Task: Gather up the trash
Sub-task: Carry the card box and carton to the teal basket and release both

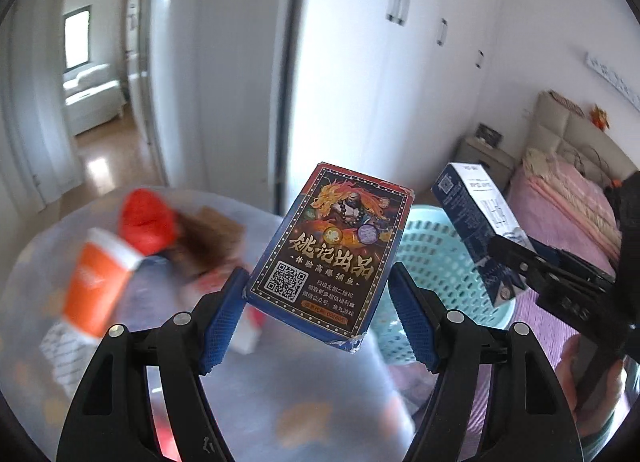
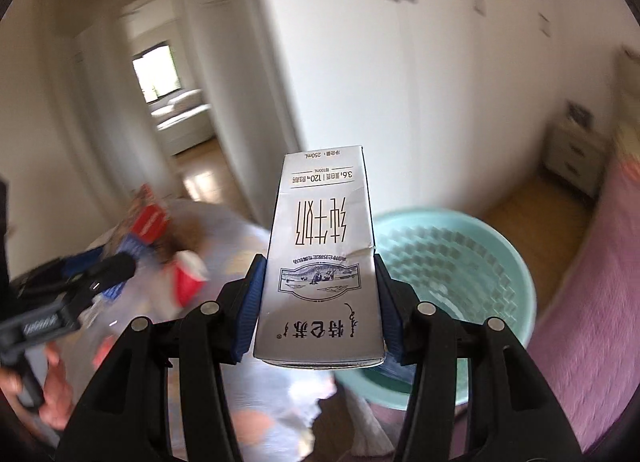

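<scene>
Left gripper: fingers clamped on the card box, box tilted, long axis running up and away from the fingers.

Right gripper: fingers clamped on the milk carton, long axis straight out along the fingers, print upside down.

Landmark: basket, teal, mesh-walled. Carton sits just left of the basket's mouth; card box lies further left, its right edge overlapping the basket's near rim. Judgement: right hand is nearer the basket, so the carton goes in first.

Left of the basket, more trash on the desk: an orange cup and a red wad, both blurred. Basket's inside partly hidden by the carton; contents unreadable.
</scene>
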`<action>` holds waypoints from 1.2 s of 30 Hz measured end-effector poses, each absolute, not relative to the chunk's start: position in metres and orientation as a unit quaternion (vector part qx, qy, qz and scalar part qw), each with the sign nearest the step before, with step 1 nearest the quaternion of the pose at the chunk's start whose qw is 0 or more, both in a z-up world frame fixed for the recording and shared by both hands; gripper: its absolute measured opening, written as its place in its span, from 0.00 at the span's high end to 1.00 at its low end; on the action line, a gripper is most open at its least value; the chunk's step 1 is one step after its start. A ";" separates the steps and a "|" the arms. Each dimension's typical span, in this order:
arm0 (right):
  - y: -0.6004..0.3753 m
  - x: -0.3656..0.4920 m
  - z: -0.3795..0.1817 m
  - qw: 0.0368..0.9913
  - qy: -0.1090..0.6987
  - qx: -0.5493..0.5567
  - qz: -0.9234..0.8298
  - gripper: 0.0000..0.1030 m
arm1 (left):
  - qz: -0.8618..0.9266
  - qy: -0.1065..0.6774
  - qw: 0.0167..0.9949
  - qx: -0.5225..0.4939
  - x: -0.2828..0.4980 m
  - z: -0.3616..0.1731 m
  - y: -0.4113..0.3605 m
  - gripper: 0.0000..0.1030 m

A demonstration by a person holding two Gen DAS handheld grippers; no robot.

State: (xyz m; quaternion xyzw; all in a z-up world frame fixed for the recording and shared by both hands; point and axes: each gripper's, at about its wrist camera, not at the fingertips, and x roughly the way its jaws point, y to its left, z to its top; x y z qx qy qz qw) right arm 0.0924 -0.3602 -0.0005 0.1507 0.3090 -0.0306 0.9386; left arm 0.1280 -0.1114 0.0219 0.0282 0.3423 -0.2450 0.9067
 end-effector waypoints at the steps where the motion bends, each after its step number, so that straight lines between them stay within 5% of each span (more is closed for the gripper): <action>1: -0.372 0.094 -0.007 0.934 0.315 0.163 -0.042 0.53 | -0.252 0.347 0.903 0.032 0.131 0.018 -0.125 0.33; 18: -0.448 0.118 -0.079 0.878 0.390 0.244 -0.129 0.53 | -0.311 0.431 0.845 0.065 0.178 -0.063 -0.254 0.33; 36: -0.447 0.103 -0.073 0.887 0.378 0.238 -0.119 0.48 | -0.305 0.428 0.850 0.026 0.167 -0.063 -0.234 0.25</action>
